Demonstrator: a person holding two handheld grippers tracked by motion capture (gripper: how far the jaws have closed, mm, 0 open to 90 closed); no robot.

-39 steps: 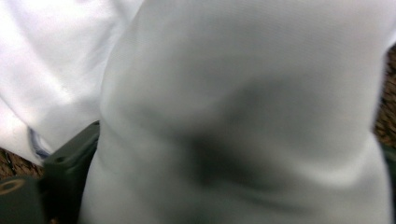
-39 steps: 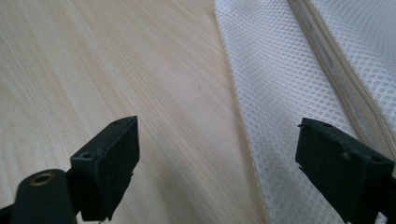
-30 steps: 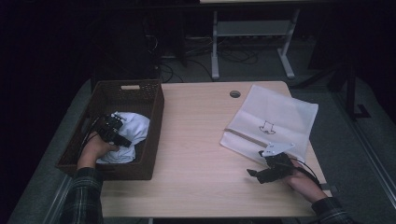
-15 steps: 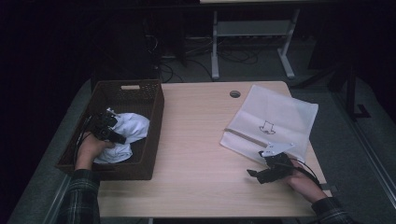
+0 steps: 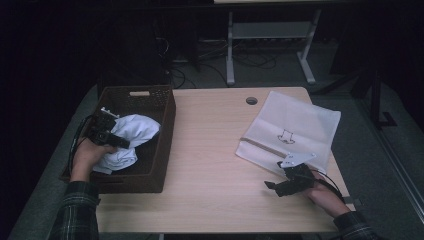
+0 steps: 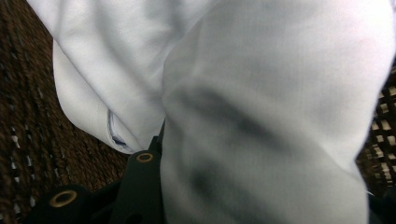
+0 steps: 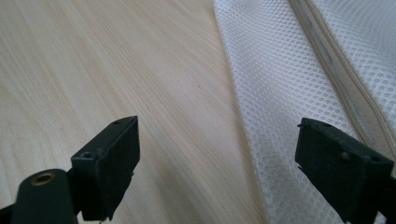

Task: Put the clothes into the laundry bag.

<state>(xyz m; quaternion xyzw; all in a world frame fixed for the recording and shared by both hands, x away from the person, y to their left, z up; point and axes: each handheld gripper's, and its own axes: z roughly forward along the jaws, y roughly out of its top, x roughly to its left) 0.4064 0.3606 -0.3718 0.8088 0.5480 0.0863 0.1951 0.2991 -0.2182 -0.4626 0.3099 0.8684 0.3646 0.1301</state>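
In the one dark brown woven basket point(image 5: 159, 150) lies one crumpled white cloth garment point(image 5: 131, 136), grasped by the left gripper point(image 5: 111, 140), whose jaws have just been closing. The right gripper point(image 7: 217, 170), spread wide, rests by one white mesh zip bag point(image 5: 295, 127).

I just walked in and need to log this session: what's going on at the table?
A person works with a hand-held gripper in each hand. The left gripper is down in the brown woven basket at the table's left; its fingers have just closed on the white garment there, with the cloth bunched between them. The right gripper waits with fingers wide open and nothing between them, over the bare tabletop at the near edge of a white mesh laundry bag lying flat.
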